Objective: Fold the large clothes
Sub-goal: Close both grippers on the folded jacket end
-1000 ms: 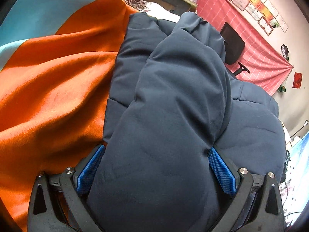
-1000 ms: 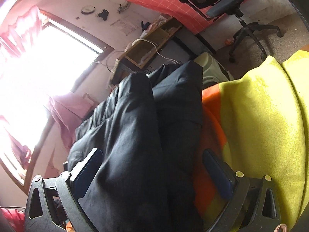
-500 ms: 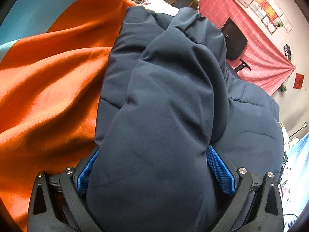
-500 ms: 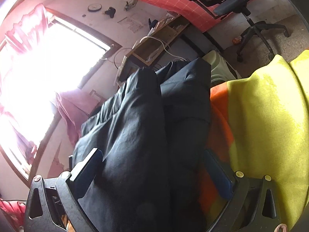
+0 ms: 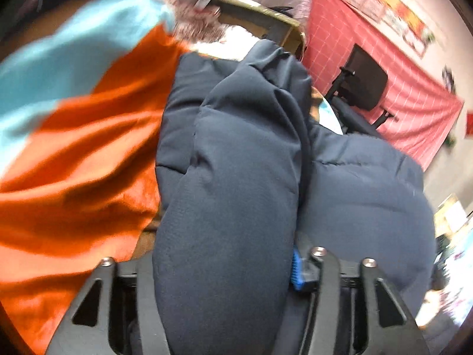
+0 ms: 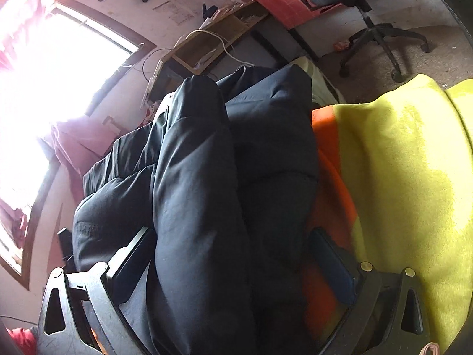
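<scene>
A puffy dark blue jacket (image 5: pixel 245 162) lies bunched on an orange blanket (image 5: pixel 88 162). A thick fold of it fills my left gripper (image 5: pixel 224 266), whose jaws are pressed in on the fabric. Only the right blue pad (image 5: pixel 295 269) shows; the left pad is buried under the fold. In the right wrist view the same jacket (image 6: pixel 201 177) runs up between the fingers of my right gripper (image 6: pixel 232 254). These stand wide apart with their dark pads (image 6: pixel 331 260) beside the bulk rather than squeezing it.
The blanket has a light blue band (image 5: pixel 74 50) at the far left and a yellow-green part (image 6: pixel 408 162) to the right. An office chair (image 6: pixel 369 14) stands on the floor beyond, near a desk with shelves (image 6: pixel 212 44) and a bright window (image 6: pixel 59 74).
My left gripper's jaws have drawn in onto the jacket fold, and that view is now blurred by motion. The right gripper's jaws keep the same wide spacing.
</scene>
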